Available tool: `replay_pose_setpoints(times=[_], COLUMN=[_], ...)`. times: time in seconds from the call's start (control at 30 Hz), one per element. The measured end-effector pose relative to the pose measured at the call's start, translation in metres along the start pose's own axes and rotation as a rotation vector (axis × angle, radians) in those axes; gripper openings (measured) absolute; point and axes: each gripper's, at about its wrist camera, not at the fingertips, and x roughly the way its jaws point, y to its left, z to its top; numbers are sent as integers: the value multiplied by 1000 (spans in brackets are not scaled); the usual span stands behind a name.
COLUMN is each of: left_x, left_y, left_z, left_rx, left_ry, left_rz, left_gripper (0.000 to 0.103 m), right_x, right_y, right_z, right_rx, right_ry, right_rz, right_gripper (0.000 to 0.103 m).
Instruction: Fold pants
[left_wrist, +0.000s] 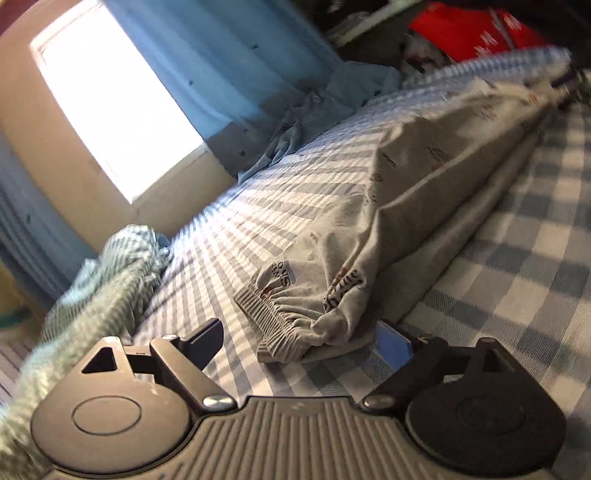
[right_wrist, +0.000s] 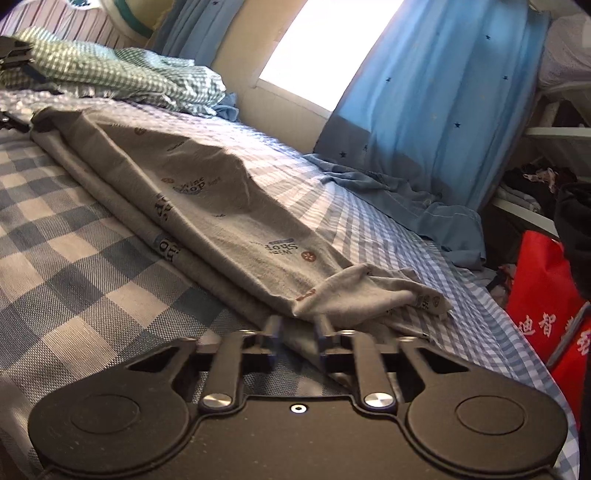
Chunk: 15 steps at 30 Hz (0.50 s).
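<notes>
Down low over the bed, the left gripper (left_wrist: 299, 343) stands with its jaws spread wide, nothing pressed between them; the ribbed cuffs of the pants (left_wrist: 369, 206) lie on the sheet just ahead, between the two fingers but not pinched. The right gripper (right_wrist: 297, 325) has its jaws part-way apart at the other end of the garment, with grey cloth lying in the gap; the pads do not seem to press on it. The pants are grey, folded lengthwise into a long narrow band that runs across the bed from one gripper to the other, one layer riding up in a ridge. Small prints repeat over the cloth: "Wine Shop" can be read in the right wrist view, with little round brown emblems beside it; other lettering is too blurred to read. Beneath lies a blue-and-white checked bedsheet (right_wrist: 74, 236). A crumpled green-and-white gingham blanket (right_wrist: 110, 70) is heaped at the far end. Blue curtains with small dark stars (right_wrist: 436, 110) hang beside a bright window (right_wrist: 325, 48), their hems spilling onto the mattress. A red bag with white Chinese characters (right_wrist: 546, 295) stands beside the bed.
</notes>
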Motion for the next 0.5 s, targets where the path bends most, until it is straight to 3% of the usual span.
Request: replay_pose_setpoints(times=[0.03, 0.2, 0.27, 0.33, 0.4, 0.43, 0.5], left_x=[-1, 11, 22, 38, 51, 52, 51], left_y=[12, 64, 79, 88, 96, 98, 101], left_z=[2, 9, 7, 5, 0, -3, -3], left_rx=[-85, -550, -723, -838, -948, -979, -994], left_ry=[14, 104, 176, 270, 353, 355, 327], left_rz=[-26, -144, -160, -161, -161, -151, -127], left_gripper=[92, 91, 79, 43, 34, 19, 1], right_x=[-5, -21, -25, -26, -23, -22, -17], right_y=[-3, -6, -5, -4, -3, -4, -5], right_z=[0, 1, 2, 4, 7, 9, 13], right_rx=[27, 128, 143, 158, 175, 186, 219], right_ry=[-13, -57, -71, -83, -92, -96, -105], right_rz=[-6, -36, -40, -34, -35, -35, -41], right_gripper=[68, 90, 93, 96, 96, 96, 96])
